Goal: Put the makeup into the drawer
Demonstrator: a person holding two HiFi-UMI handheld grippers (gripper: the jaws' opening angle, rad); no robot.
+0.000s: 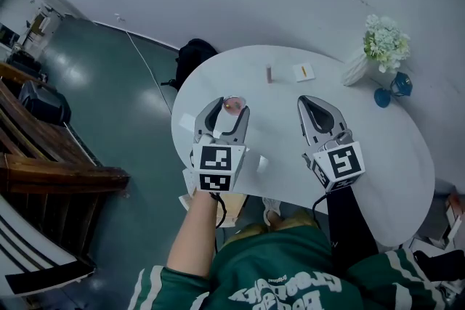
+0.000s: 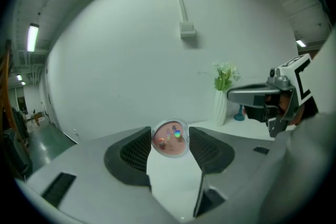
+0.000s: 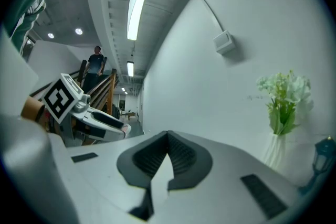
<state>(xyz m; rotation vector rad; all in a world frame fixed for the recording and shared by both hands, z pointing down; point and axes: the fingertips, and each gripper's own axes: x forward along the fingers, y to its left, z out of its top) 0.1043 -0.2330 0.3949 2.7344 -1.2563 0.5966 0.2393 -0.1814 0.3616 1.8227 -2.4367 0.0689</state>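
A person in a green top stands at the near edge of a white, rounded surface [image 1: 378,156], a gripper in each hand. The left gripper [image 1: 232,109] carries the makeup compact [image 1: 234,106] clear of the surface. Its fingers [image 2: 135,152] are spread about the width of the compact and press on the rim from left and right. To the right, the right gripper [image 1: 309,102] is empty, its fingers [image 3: 184,157] brought together at the tips.

The compact [image 2: 169,139] is a thin round case with pink contents under a clear lid. The lid faces back toward the holder and somewhat upward, and the case is held on edge between the pads. Being round, it has no real long axis. Its thin direction runs roughly along the line of the fingers.

Farther off on the surface lie a small stick [image 1: 269,74] and a white card [image 1: 304,72]. At the far right stand a vase of flowers [image 1: 379,51] and a blue object [image 1: 393,88].

No drawer shows in any view, so the step in hand appears to be carrying the compact to it. A round rim held at only two points can pivot or slip, so the move likely calls for a steady squeeze and no sudden turn of the wrist. The free right gripper looks best placed to pull the drawer open. The compact should go in low and be let go only once it rests on the drawer floor.
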